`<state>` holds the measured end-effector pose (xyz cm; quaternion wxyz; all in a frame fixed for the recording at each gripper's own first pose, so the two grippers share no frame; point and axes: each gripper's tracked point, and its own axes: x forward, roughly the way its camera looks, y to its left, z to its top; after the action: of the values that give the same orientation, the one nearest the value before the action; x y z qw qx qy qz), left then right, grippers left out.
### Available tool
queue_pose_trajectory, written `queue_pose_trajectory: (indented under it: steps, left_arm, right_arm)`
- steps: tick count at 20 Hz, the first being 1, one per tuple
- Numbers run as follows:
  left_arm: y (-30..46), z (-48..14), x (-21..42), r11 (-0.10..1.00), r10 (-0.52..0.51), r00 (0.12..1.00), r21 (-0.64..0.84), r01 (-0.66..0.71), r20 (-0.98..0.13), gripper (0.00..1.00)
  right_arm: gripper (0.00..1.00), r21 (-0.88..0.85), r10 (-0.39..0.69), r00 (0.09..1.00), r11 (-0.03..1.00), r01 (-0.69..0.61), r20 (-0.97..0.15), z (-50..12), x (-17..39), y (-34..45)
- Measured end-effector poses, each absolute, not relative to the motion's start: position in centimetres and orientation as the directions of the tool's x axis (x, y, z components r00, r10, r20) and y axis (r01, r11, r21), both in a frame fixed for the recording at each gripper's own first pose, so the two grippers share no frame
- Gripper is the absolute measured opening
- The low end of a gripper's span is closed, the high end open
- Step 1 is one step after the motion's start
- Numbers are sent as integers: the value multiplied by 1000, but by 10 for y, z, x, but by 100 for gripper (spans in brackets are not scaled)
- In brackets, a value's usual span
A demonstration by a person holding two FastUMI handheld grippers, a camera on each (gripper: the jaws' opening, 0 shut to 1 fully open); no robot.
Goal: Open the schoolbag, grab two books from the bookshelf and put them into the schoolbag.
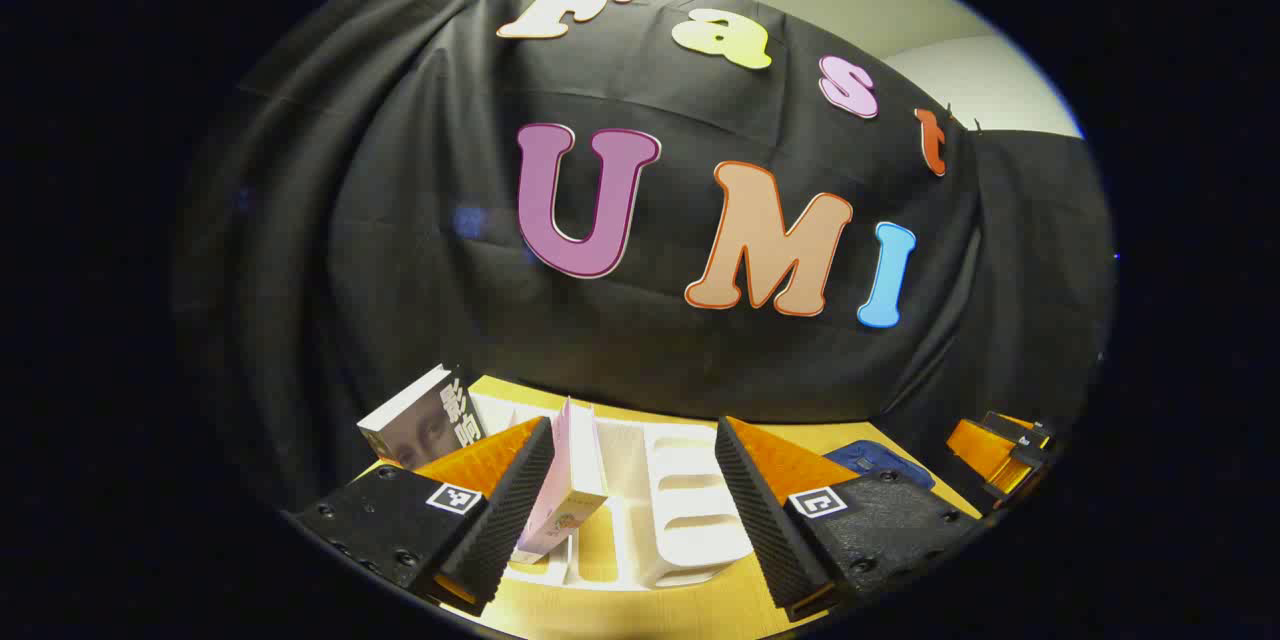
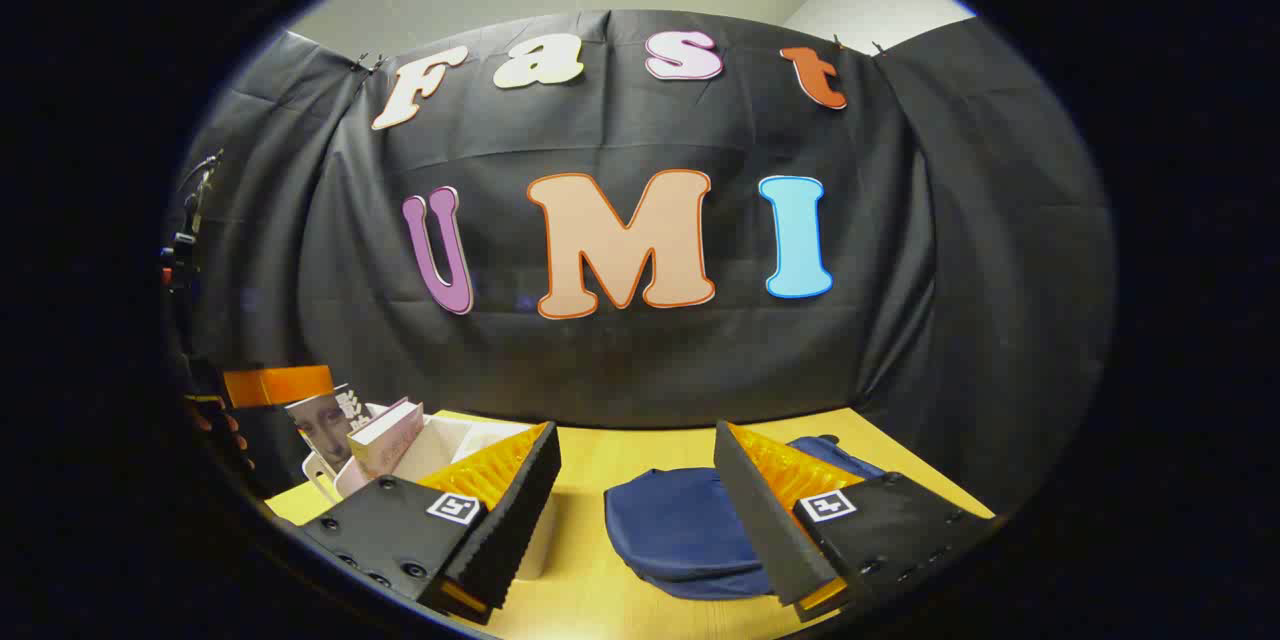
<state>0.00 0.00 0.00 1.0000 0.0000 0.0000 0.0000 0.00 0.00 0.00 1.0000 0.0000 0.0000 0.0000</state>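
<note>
schoolbag [image 2: 685, 530]: i see a dark blue bag lying flat on the yellow tabletop [image 2: 640, 445], between my right gripper's fingers in the right gripper view; its long axis runs roughly left to right there. i can't tell whether it is zipped.
schoolbag, left gripper view [image 1: 880, 462]: a blue edge shows past the right-hand finger, well apart from the rack.
bookshelf [image 1: 680, 510]: a white slotted desktop rack on the table, straight ahead of my left gripper, its dividers running away from me.
pink book [image 1: 570, 480]: stands on its edge in the rack, tilted, spine up and away, long axis close to vertical; it sits just beside the left-hand finger. i can't tell if it touches.
portrait book [image 1: 425, 420]: leans to the left at the rack's far left end, its cover facing me.
left gripper [image 1: 635, 510]: wide open, nothing between the fingers but the rack beyond.
right gripper [image 2: 635, 520]: wide open too, holding nothing, poised above the table over the bag.
other gripper [image 2: 275, 385]: an orange-topped body at the left edge of the right gripper view, by the books.
</note>
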Motion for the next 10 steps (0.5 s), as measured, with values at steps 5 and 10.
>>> queue_pose_trajectory:
  steps: [5,10]
  left_arm:
    - [-13,-11,-4,999,-10,1000,31,10,-13,95]
    - [-24,-21,-11,998,-29,999,58,31,-32,95]
  right_arm:
    - [100,-26,12,1000,1000,-13,-13,-1,-3,-1]
    - [100,-44,4,1000,999,-4,-11,-1,-7,-5]
